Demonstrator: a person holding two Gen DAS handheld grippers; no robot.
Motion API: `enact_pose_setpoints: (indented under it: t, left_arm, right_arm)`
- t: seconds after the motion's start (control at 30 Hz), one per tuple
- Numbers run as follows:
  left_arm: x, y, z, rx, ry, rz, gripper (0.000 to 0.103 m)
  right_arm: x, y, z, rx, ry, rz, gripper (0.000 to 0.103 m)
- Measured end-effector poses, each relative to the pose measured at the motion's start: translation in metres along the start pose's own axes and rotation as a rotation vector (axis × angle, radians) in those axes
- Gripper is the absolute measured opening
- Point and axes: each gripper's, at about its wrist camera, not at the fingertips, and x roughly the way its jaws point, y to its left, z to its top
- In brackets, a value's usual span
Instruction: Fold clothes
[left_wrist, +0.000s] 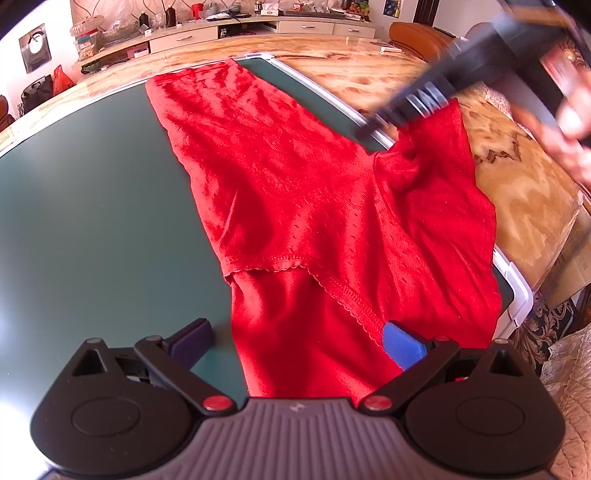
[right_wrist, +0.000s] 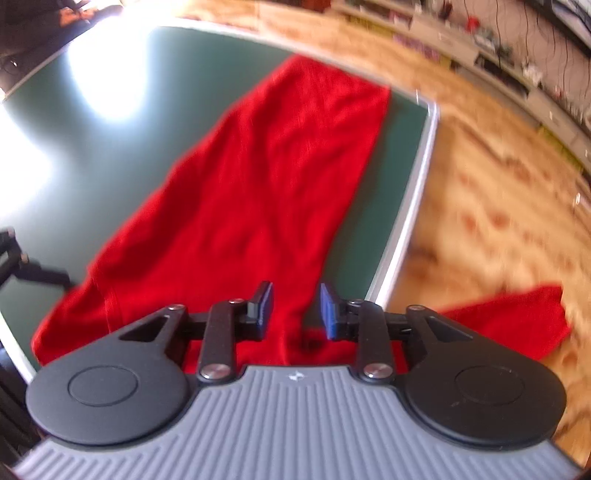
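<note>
A red knit garment lies stretched across a dark green mat; it also shows in the right wrist view. My left gripper is open, its fingers wide apart on either side of the garment's near end. My right gripper stands partly open over the garment's near end, with red cloth bunched between and below its pads; whether it holds the cloth is unclear. In the left wrist view the right gripper touches a raised fold of the garment at the mat's right edge. Part of the garment hangs off the mat.
The mat has a white rim and rests on a patterned marble-like tabletop. A long cabinet cluttered with bottles and boxes stands at the back. A brown chair is at the far right.
</note>
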Motion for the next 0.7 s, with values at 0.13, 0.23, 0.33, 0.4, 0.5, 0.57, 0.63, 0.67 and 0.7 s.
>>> enact_pose_setpoints:
  t: [0.13,0.23,0.33,0.4,0.5,0.57,0.63,0.67,0.7]
  left_arm:
    - [0.001,-0.001,0.000,0.000,0.002,0.000,0.103]
    - [0.001,0.001,0.002,-0.006,0.002,-0.005,0.103]
    - [0.001,0.002,0.002,-0.007,0.004,-0.001,0.103]
    - [0.000,0.004,0.002,-0.012,0.006,0.002,0.103]
    - [-0.001,0.009,0.003,-0.038,0.010,0.038,0.102]
    - [-0.003,0.015,0.003,-0.068,0.002,0.071,0.102]
    - [-0.006,0.021,0.004,-0.091,-0.014,0.092,0.102]
    - [-0.008,0.022,0.004,-0.099,-0.019,0.088,0.102]
    - [-0.009,0.023,0.004,-0.107,-0.025,0.084,0.102]
  right_arm:
    - [0.025,0.010,0.046,-0.003,-0.064,0.076,0.037]
    - [0.059,0.019,0.082,-0.004,-0.087,0.109,0.037]
    - [0.089,0.030,0.109,-0.039,-0.090,0.090,0.037]
    - [0.108,0.036,0.119,-0.031,-0.075,0.091,0.037]
    - [0.126,0.032,0.132,0.056,-0.095,0.131,0.037]
    - [0.134,0.033,0.140,0.089,-0.123,0.133,0.039]
    - [0.141,0.039,0.148,0.087,-0.142,0.103,0.039]
    - [0.145,0.042,0.153,0.084,-0.146,0.090,0.040]
    - [0.147,0.043,0.157,0.080,-0.144,0.083,0.040]
